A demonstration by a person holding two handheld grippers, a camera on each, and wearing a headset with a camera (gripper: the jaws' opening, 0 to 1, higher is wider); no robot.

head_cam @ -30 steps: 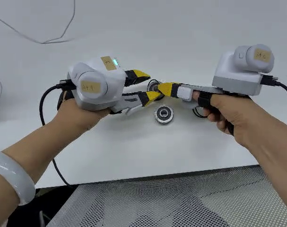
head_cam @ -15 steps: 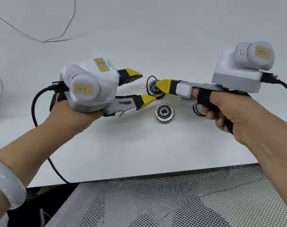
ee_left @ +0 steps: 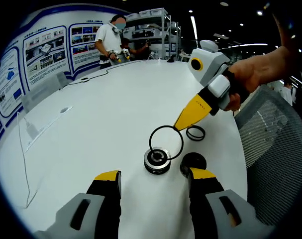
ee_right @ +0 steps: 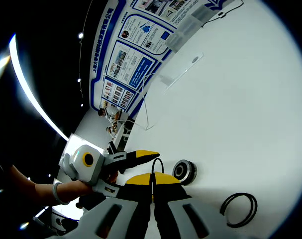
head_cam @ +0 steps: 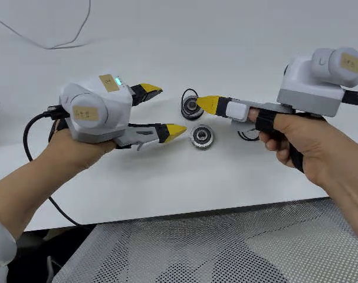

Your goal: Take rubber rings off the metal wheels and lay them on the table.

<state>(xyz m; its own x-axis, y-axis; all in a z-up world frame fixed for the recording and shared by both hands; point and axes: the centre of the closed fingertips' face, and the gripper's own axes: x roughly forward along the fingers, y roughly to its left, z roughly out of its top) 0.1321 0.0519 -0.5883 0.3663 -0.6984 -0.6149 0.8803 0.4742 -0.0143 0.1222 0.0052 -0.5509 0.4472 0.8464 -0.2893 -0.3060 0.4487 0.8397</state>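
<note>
progress is judged as partial. loose rings point(ee_right: 224, 205) are already laid on the counter point(head_cam: 167, 35) near the person's right hand, and they look like two, one overlapping the other. a third rubber ring point(ee_left: 165, 127) is part way off. in the left gripper view it is seen as an open loop that rises from the far wheel point(ee_left: 157, 160) up to the tip of the right tool point(head_cam: 203, 103). the jaws of that tool are pressed together on it, with no gap seen between them in the right gripper view. this ring has yet to be freed and laid down. the near wheel point(head_cam: 202, 136) lies just beside the far one, and whether a ring is still carried on it cannot be told from its dark rim.

the left tool point(head_cam: 161, 109) is held with its jaws spread wide and nothing between them, well apart from both wheels.

compared with a second ago, the left tool has been drawn back to the left. then its yellow tips were placed right at the far wheel. the loop is now lifted clear above that wheel, where little of it was seen then. the near wheel has not been moved.
</note>
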